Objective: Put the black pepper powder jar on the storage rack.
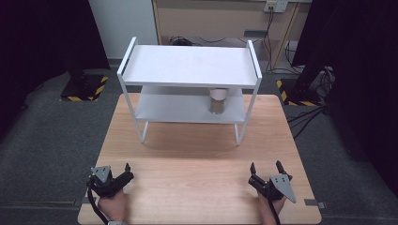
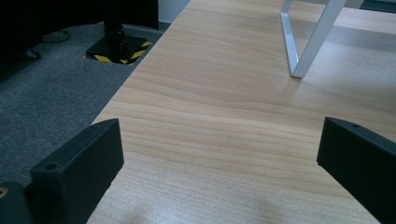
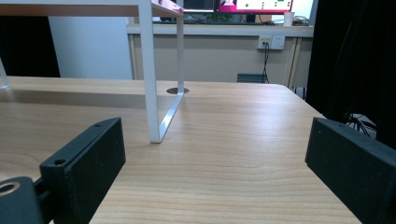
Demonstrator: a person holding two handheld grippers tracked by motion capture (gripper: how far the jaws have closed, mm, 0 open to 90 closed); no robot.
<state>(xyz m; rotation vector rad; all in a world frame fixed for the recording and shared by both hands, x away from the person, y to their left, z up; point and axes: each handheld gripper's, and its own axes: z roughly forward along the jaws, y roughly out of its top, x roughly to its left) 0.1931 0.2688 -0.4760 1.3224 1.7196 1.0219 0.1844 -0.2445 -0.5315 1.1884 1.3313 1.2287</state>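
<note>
**Cup on the lower shelf, both tongs spread at the near edge**

A pale cup [image 1: 217, 95] with a darker lower part stands on the lower shelf of a white two-tier rack [image 1: 187, 65], toward that shelf's right end and partly hidden under the top tier. The rack stands on the far half of the wooden bench [image 1: 197, 150], its four thin white legs resting on the wood; its top tier is bare.

The left tongs [image 1: 126, 171] sit near the near-left corner of the bench, held in a hand [image 1: 112, 204] that comes in over the near edge, with the jaws spread apart and nothing between them. In the left gripper view the two black jaws stand wide over bare wood, with one rack leg [image 2: 299, 51] farther off and the grey carpet [image 2: 51, 98] beyond the bench's left edge.

The right tongs [image 1: 266, 168] sit near the near-right corner, also spread and gripping nothing. In the right gripper view the jaws frame bare wood and the rack's near-right leg [image 3: 148, 79], well apart from the jaws; a wall socket [image 3: 272, 42] shows on the far wall
</note>
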